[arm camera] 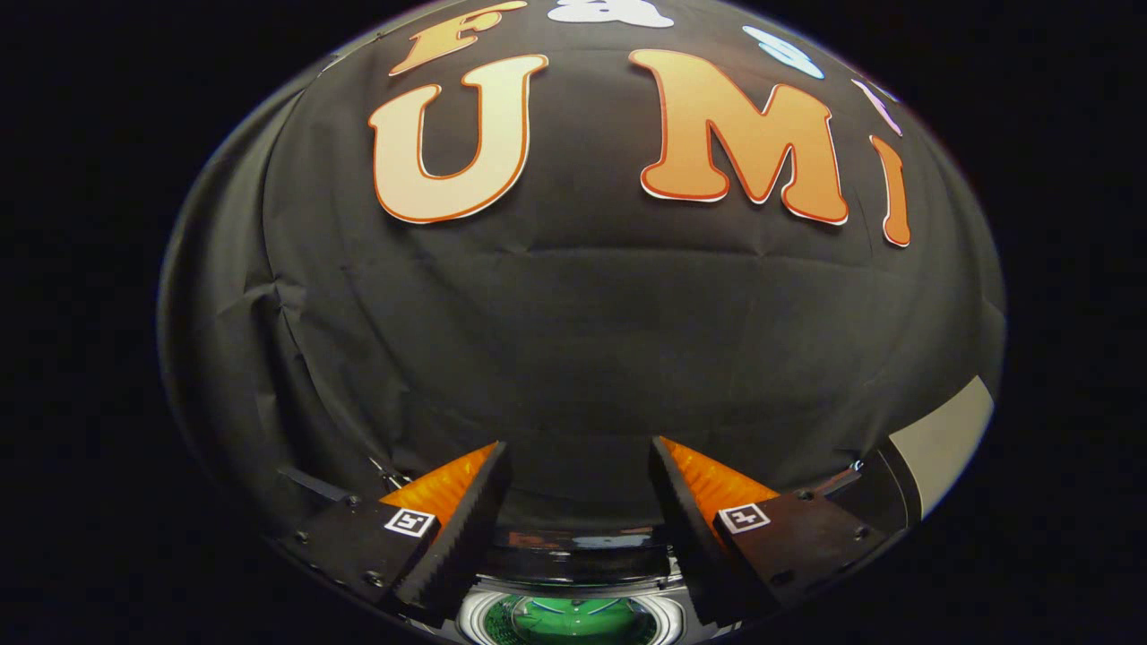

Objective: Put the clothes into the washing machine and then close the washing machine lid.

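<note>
**Gripper view: washer sits low between our fingers**

We hold the gripper (581, 466) with its jaws spread wide and nothing between them. Below and between the fingers, close in, lies the washing machine (573, 618), its round green-tinted top facing up. Beyond the fingers hangs the booth's black wall (573, 340). No clothes that we can see; we judge the coming move must tip downward.

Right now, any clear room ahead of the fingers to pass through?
The gripper is open with nothing between its fingers. The gap opens onto bare black cloth wall beyond. Below the fingers it is tighter: the washing machine with its round opening sits right under them. A pale panel borders the far side.
</note>
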Motion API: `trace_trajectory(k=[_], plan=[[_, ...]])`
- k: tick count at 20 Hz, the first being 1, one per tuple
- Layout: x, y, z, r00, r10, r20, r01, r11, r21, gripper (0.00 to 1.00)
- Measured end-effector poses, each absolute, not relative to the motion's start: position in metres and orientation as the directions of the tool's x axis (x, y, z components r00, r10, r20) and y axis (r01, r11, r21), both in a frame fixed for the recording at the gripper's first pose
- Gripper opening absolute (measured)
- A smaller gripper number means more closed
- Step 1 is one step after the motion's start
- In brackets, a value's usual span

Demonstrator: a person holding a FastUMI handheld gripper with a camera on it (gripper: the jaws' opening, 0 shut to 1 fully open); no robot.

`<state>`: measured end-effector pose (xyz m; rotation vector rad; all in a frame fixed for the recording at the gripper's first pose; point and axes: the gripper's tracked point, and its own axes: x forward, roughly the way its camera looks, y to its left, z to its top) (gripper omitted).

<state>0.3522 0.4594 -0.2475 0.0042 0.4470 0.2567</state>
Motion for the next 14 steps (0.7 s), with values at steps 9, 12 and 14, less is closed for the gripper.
trace_trajectory(k=[9,12,14], plan=[[0.317,0.452,-0.244,0.883,0.259,-0.391,-0.257,0.965,0.059,0.99],[0.302,0.448,-0.245,0.884,0.264,-0.385,-0.261,0.963,0.060,0.99],[0.293,0.446,-0.247,0.887,0.264,-0.380,-0.262,0.963,0.059,0.99]])
